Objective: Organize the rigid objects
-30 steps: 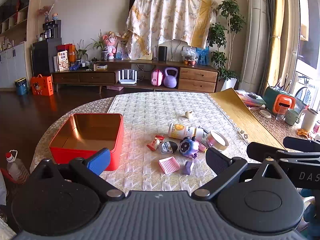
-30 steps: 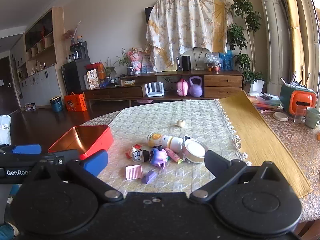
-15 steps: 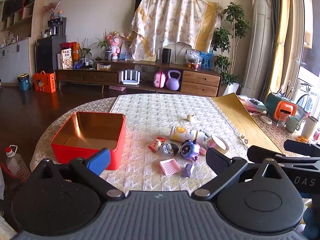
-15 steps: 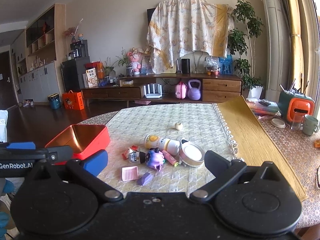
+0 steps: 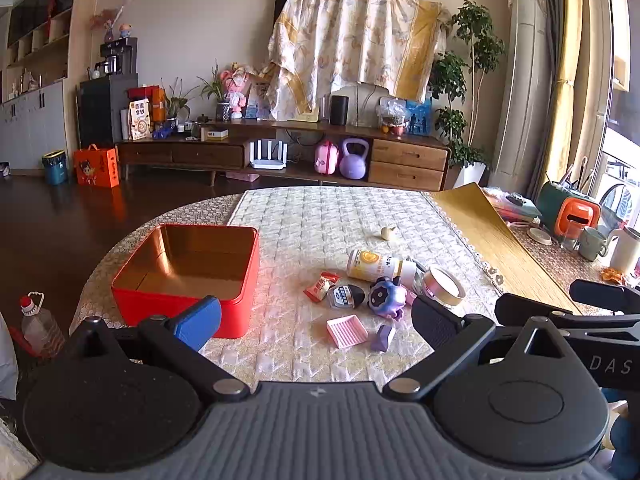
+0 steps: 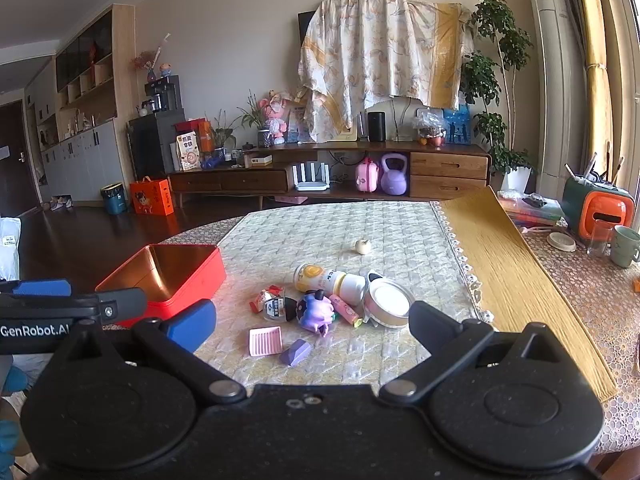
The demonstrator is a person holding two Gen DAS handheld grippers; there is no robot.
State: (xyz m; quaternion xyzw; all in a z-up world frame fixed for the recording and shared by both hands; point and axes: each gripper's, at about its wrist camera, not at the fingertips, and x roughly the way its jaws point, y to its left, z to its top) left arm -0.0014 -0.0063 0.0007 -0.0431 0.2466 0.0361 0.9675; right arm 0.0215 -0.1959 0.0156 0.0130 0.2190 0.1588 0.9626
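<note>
An open red tin box (image 5: 192, 276) (image 6: 168, 280) with a gold inside stands on the left of the quilted table mat. Right of it lies a cluster: a white-and-yellow bottle (image 5: 378, 266) (image 6: 328, 278), a tape roll (image 5: 442, 286) (image 6: 390, 302), a purple figure (image 5: 384, 296) (image 6: 316, 312), a dark egg-shaped piece (image 5: 346, 296), a red sachet (image 5: 320, 286), a pink ridged tray (image 5: 346, 332) (image 6: 265, 341) and a purple block (image 5: 383, 338) (image 6: 295, 352). My left gripper (image 5: 316, 322) and right gripper (image 6: 312, 324) hover open before the table's near edge, holding nothing.
A small cream object (image 5: 387, 233) lies alone farther back on the mat. A yellow runner (image 5: 492, 240) covers the table's right side, with mugs (image 5: 594, 243) and an orange-green holder (image 5: 570, 216) beyond. A plastic bottle (image 5: 38, 320) stands on the floor at left.
Both grippers have risen and tilted slightly, so the table objects sit a little lower in view. Nothing on the table has moved; both stay open.
</note>
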